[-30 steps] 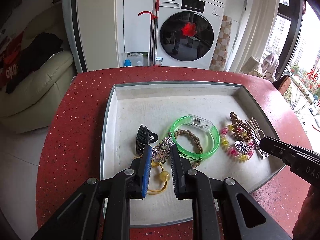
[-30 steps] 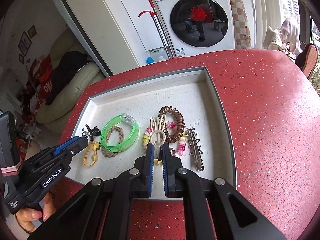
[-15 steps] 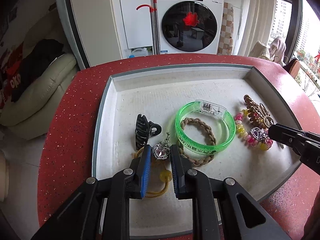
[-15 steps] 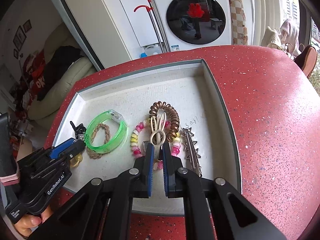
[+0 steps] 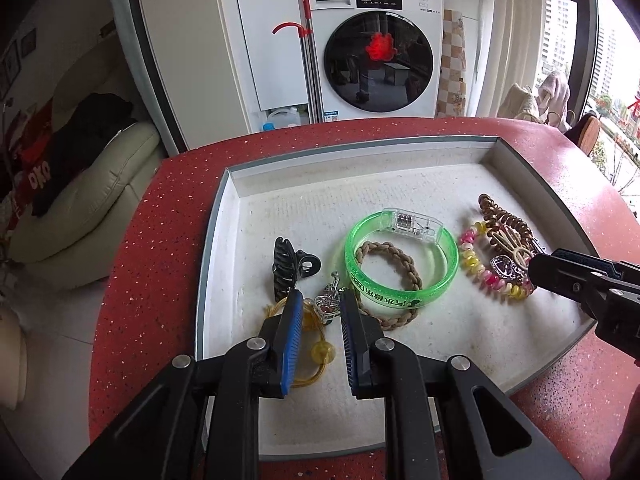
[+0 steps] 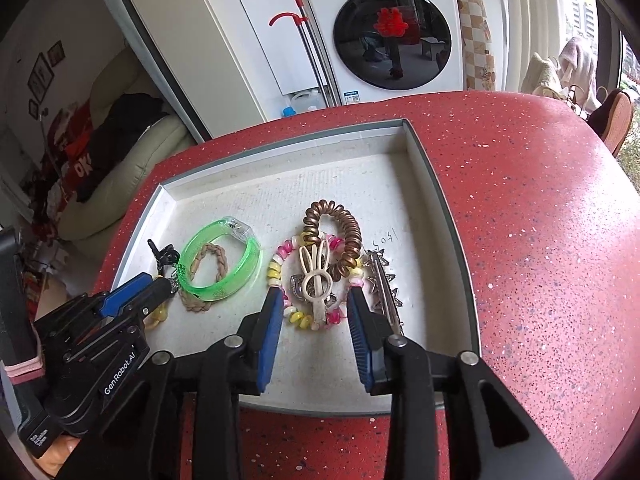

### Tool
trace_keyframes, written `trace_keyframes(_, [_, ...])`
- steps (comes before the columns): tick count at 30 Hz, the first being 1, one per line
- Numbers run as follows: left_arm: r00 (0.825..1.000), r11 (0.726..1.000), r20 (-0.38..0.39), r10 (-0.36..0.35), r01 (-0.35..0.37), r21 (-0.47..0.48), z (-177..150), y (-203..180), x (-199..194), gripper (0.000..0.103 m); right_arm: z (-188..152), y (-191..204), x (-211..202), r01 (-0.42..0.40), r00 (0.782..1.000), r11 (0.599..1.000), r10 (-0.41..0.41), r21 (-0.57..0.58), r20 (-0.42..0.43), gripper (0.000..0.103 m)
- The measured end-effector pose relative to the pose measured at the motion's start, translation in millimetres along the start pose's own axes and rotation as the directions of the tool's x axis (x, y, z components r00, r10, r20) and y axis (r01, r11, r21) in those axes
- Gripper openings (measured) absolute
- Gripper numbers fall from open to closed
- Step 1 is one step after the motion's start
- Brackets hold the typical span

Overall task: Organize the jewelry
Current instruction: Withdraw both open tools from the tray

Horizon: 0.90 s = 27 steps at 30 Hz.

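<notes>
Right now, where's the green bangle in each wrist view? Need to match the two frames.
Left wrist: green bangle sits centre-right in the tray, just beyond the left gripper.
Right wrist: green bangle sits left of centre, beside the left gripper coming in from the left edge.
Shared landmark: the braided tan band lying inside the bangle, also.

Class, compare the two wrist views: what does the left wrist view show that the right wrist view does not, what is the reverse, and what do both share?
Only the left wrist view shows the whole black hair claw clip and the silver heart charm between the open left claw. Only the right wrist view shows the spiked silver barrette and the full cream rabbit clip between the open right claw. Both show the green bangle and the tray.
</notes>
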State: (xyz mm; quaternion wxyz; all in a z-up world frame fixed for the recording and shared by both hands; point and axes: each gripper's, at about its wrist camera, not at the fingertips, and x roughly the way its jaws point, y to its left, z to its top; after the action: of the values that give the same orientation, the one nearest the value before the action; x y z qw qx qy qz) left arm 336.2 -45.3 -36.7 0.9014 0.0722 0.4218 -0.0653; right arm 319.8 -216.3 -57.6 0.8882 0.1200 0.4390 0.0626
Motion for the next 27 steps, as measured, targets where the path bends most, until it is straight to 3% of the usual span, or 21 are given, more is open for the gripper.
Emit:
trace_keyframes(10, [0.999, 1.0, 0.051, 0.015, -0.015, -0.008, -0.8, -0.5, -18.9, 0.038, -2.0, 5.3, -12.0, -0.018, 1.0, 1.0, 0.018, -0.002, 0.013, 0.038])
trace_keyframes(12, [0.998, 1.0, 0.056, 0.019, -0.018, -0.01, -1.0, 0.4, -21.9, 0.06, -2.2, 5.2, -14.3, -0.018, 1.0, 1.0, 0.019, -0.003, 0.014, 0.038])
trace_keyframes(13, [0.998, 1.0, 0.065, 0.023, -0.022, -0.016, -1.5, 1.3, -24.2, 0.091, -2.3, 5.6, -15.2, -0.019, 1.0, 1.0, 0.019, -0.004, 0.015, 0.038])
trace_keyframes(14, [0.995, 0.999, 0.089, 0.034, -0.032, -0.022, -2.8, 2.2, -28.6, 0.098, -2.2, 5.9, -16.3, -0.02, 1.0, 1.0, 0.02, -0.004, 0.016, 0.038])
trace_keyframes(16, [0.993, 0.999, 0.111, 0.037, -0.036, -0.013, -3.0, 2.1, -33.8, 0.098, -2.4, 6.6, -18.4, -0.021, 1.0, 1.0, 0.021, -0.005, 0.021, 0.038])
trace_keyframes(25, [0.997, 1.0, 0.072, 0.019, -0.018, -0.019, -4.3, 3.9, -34.2, 0.098, -3.1, 9.9, -24.9, -0.021, 0.999, 1.0, 0.022, -0.013, 0.027, 0.038])
trace_keyframes(27, [0.998, 1.0, 0.064, 0.021, -0.019, -0.025, -6.4, 4.7, -34.1, 0.103, -3.7, 9.6, -27.0, -0.022, 0.999, 1.0, 0.022, -0.008, 0.032, 0.041])
